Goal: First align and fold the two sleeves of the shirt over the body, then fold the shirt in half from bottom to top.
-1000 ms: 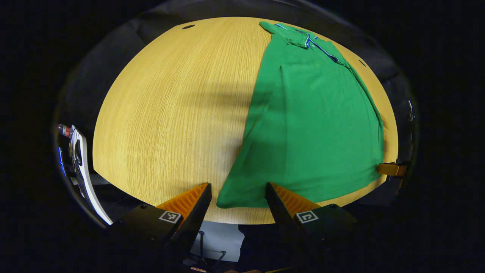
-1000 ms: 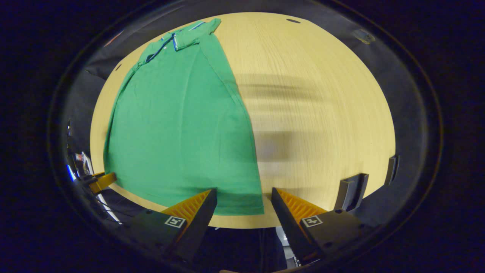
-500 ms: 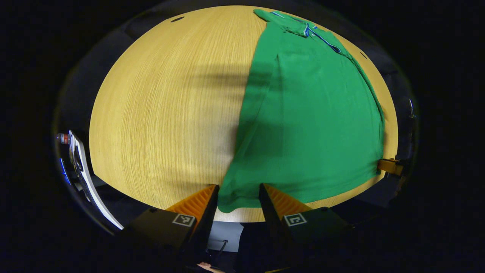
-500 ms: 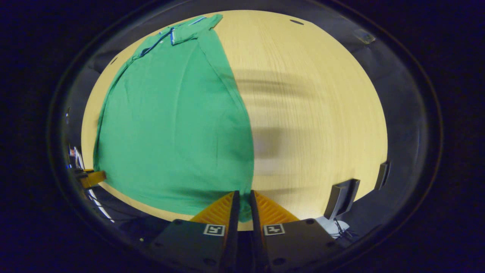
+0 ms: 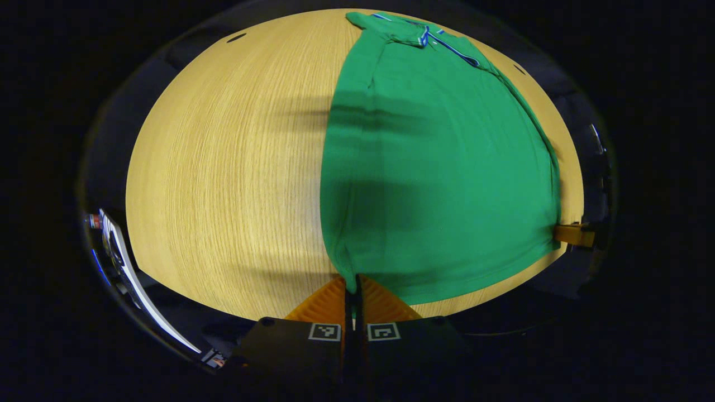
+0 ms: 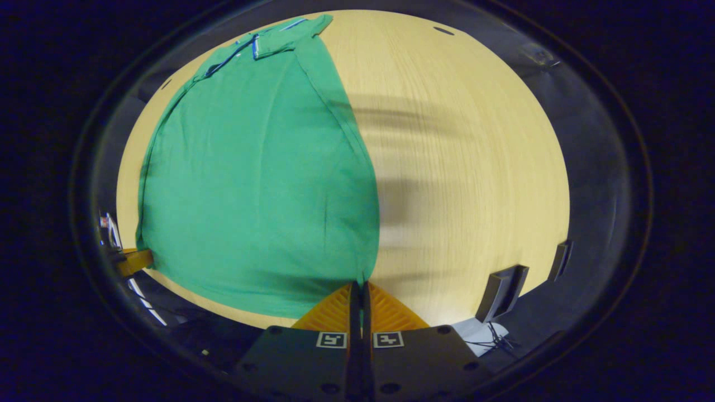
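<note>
At the near edge of the table (image 5: 223, 167), the left gripper (image 5: 352, 290) has its two fingers pressed together on the shirt (image 5: 441, 167), pinching the bottom corner of the hem on its own side, with a thin ridge of green cloth rising from between the tips; in the right gripper view the right gripper (image 6: 361, 286) is pinched in the same way on the opposite bottom corner of the shirt (image 6: 257, 167), and the left gripper view catches it again as a small shape (image 5: 575, 234) at the far end of the hem. From those two corners the garment runs away across the wood as a long, narrow green panel, flat and fairly smooth, with its collar (image 5: 424, 39) at the far end near the table's back edge. No sleeve sticks out past either long side, so the sleeves look to be folded in over the body already, and the step in hand is judged to be the last one: folding the shirt in half from bottom to top. The next move calls for lifting both corners together, carrying the hem evenly forward over the body toward the collar, keeping the two grips level so the edge stays straight, and laying it down square before letting go; an uneven lift could skew the fold or drag the folded sleeves loose
</note>
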The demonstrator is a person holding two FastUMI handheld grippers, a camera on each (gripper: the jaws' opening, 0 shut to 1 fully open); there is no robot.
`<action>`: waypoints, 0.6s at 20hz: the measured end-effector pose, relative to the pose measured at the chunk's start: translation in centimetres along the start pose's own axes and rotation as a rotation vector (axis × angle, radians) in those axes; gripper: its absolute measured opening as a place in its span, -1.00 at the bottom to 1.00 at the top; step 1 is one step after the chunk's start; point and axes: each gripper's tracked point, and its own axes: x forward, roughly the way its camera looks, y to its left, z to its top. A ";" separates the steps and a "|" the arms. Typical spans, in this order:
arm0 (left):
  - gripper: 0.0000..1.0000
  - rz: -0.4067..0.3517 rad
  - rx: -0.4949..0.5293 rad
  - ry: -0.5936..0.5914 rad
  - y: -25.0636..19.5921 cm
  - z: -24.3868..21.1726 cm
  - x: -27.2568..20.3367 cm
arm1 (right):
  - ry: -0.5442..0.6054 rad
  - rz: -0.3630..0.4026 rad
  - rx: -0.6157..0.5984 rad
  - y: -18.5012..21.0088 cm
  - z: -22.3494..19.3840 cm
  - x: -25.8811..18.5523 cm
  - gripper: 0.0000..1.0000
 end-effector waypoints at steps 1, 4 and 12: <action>-0.93 -0.021 -0.027 0.001 -0.2 0.7 -0.6 | -0.009 0.011 0.000 -0.1 0.2 -0.1 -0.96; -0.94 -0.041 -0.054 -0.029 -1.1 3.1 -3.4 | -0.016 0.071 0.039 0.0 0.2 -1.0 -0.95; -0.94 -0.048 0.039 -0.299 -4.4 16.2 -17.7 | -0.134 0.194 0.067 1.4 1.3 -7.6 -0.95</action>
